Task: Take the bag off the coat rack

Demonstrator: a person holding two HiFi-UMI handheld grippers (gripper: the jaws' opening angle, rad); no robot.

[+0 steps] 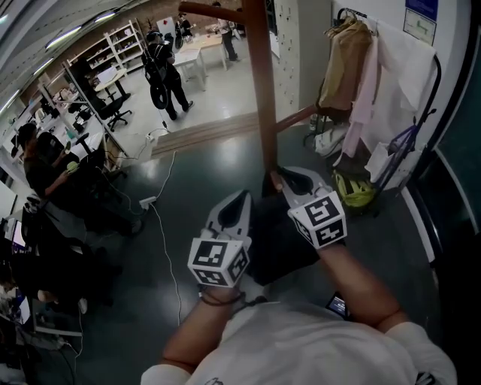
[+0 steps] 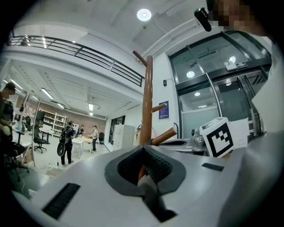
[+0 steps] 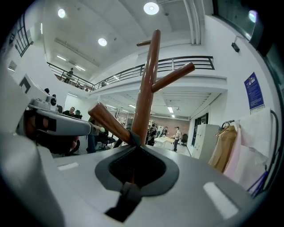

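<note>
Coat rack [image 1: 258, 90], wooden: one, with three pegs [image 3: 172, 76] showing in the right gripper view. Black bag [image 1: 282, 241]: one. Grippers: two, the left gripper [image 1: 239, 201] and the right gripper [image 1: 285, 177]. Marker cubes [image 1: 218, 259]: two, one per gripper. Garment rail [image 1: 437, 79]: one, carrying three hanging garments [image 1: 342, 68], tan, pink and white. Yellow-green bag [image 1: 353, 189] below them: one. Standing people [image 1: 167, 75] on the far floor: at least two. Seated person [image 1: 37, 162] at the left desks: one. Round ceiling lights [image 3: 151, 8]: three in the right gripper view. Blue wall notice [image 3: 254, 91]: one.
</note>
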